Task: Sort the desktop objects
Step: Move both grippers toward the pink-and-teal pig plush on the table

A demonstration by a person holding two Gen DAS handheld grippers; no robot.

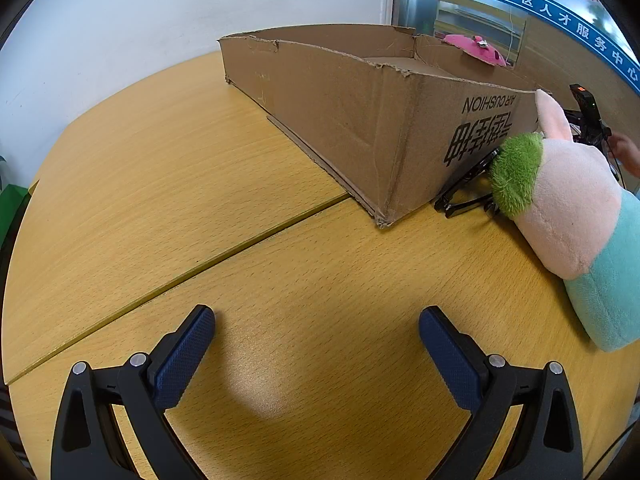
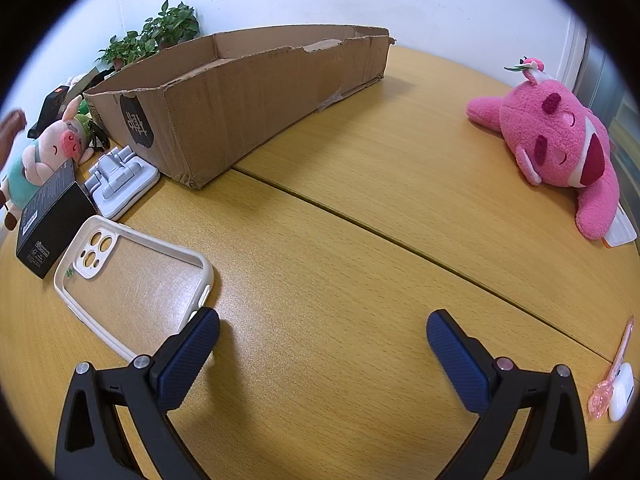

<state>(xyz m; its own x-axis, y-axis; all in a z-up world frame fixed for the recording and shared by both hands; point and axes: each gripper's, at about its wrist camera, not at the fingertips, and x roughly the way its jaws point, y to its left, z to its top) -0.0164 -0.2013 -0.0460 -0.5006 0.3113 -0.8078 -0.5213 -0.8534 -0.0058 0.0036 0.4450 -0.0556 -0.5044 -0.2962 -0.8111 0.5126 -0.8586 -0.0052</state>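
Although the cardboard box [image 2: 240, 92] stands ready at 12 o'clock, sorting seems hardly begun: the phone case [image 2: 132, 280], black box [image 2: 52, 224] and pig plush [image 2: 48, 152] lie outside at 10 o'clock, the pink plush [image 2: 560, 148] at 2 o'clock. The left gripper [image 1: 316, 340] and right gripper [image 2: 322, 344] are both spread wide, holding nothing.

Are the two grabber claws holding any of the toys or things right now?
No, nothing is held. The left gripper and the right gripper are both open over the bare table. The phone case lies beside the right one, ungrasped.
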